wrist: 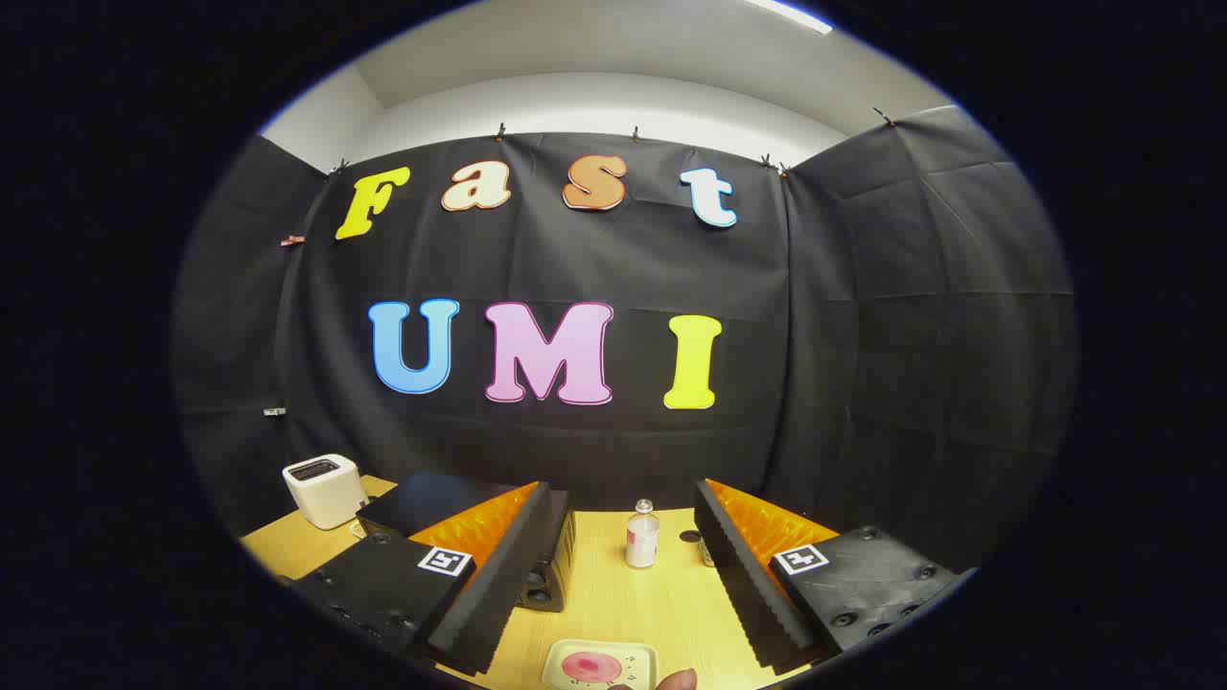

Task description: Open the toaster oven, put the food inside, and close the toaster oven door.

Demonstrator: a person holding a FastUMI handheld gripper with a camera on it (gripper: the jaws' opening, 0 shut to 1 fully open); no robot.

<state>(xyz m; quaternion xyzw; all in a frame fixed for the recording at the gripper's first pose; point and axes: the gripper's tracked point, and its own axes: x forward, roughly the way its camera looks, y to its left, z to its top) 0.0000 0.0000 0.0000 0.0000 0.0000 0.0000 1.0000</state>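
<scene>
The toaster oven is mostly hidden behind the left finger. The gripper is held spread wide above the wooden table, nothing pinched.

1 toaster oven, 1 white toaster, 1 bottle, 1 plate

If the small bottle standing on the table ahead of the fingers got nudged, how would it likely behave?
The small bottle stands upright, tall for its narrow base, so a push near its cap would probably tip it. Its round body suggests it could then roll across the smooth wooden table. It looks light, likely easy to shift. The hand-held gripper is open, its fingers either side, not touching it.
</scene>
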